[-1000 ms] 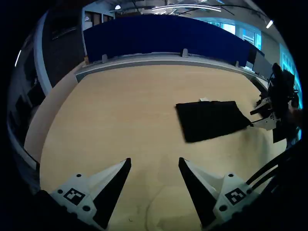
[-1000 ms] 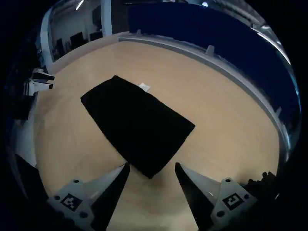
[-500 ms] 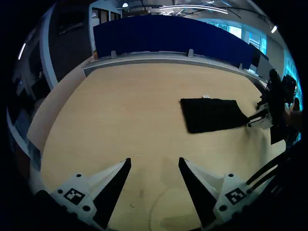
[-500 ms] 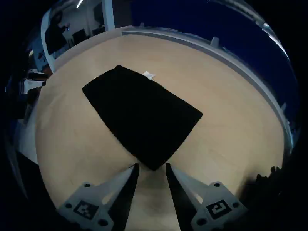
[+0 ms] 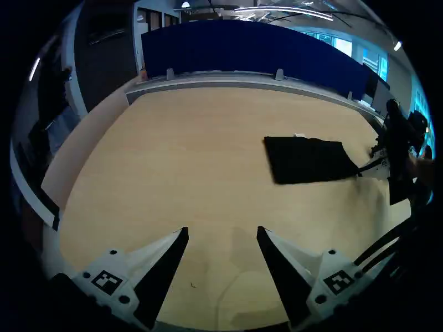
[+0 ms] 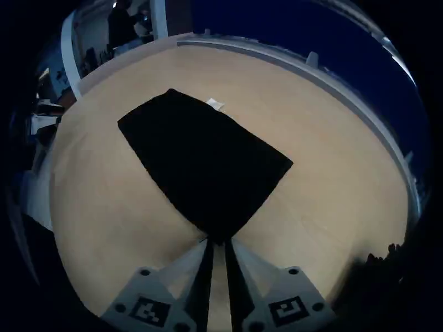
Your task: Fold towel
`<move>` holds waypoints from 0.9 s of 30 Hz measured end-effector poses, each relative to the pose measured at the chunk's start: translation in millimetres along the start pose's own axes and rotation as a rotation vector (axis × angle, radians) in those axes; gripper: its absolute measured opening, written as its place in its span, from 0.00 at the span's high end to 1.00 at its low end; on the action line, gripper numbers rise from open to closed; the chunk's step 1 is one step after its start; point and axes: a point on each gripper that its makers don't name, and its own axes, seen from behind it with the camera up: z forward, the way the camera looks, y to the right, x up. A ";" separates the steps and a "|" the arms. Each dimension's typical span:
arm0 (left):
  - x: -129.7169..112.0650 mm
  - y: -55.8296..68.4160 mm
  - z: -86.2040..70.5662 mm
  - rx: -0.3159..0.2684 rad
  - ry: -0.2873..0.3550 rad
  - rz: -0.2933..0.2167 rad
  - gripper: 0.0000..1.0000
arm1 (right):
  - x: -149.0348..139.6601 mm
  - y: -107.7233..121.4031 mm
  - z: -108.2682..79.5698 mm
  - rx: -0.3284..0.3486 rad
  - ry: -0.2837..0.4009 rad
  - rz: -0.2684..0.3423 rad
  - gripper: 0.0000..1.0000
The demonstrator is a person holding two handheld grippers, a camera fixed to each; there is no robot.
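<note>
I read the left gripper (image 5: pixel 222 229) as wide open: its two wedge-shaped fingers, white plastic outside and matte black on the inner faces, stand far apart with nothing between them. It hangs above bare tabletop. Each finger carries a square black-and-white marker (image 5: pixel 106 281) near its base. The work surface is a large light wood-grain laminate table (image 5: pixel 177 160), smooth and faintly glossy, with a rounded left end and a pale grey rim along the far edge. A dark blue fabric partition (image 5: pixel 243 55) stands upright behind that rim. The black rectangular cloth towel (image 6: pixel 202 166) lies flat on the table, matte and without visible wrinkles, its edges straight and its corners sharp. In the left gripper view it sits well to the right of that gripper. In the right gripper view it runs diagonally away from the fingers, nearest corner pointing at the camera. The right gripper (image 6: pixel 219 243) is drawn in to a narrow slit, and that nearest towel corner sits pinched between its tips. A small white tag (image 6: pixel 215 103) lies at the towel's far edge.
</note>
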 end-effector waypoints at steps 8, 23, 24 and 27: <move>-0.1 -4.1 -3.8 0.005 0.002 -0.004 0.09 | 1.7 -1.9 0.0 -0.025 0.001 -0.044 0.96; 5.6 -14.1 -11.0 0.010 0.025 -0.036 0.09 | 54.8 -9.8 -24.0 -0.046 0.066 -0.114 0.96; 6.0 -15.0 -11.7 0.011 0.028 -0.039 0.09 | 61.4 -11.3 -25.6 -0.046 0.072 -0.123 0.96; 8.4 -17.6 -13.7 0.015 0.041 -0.048 0.09 | 81.7 -15.6 -29.3 -0.042 0.090 -0.147 0.96</move>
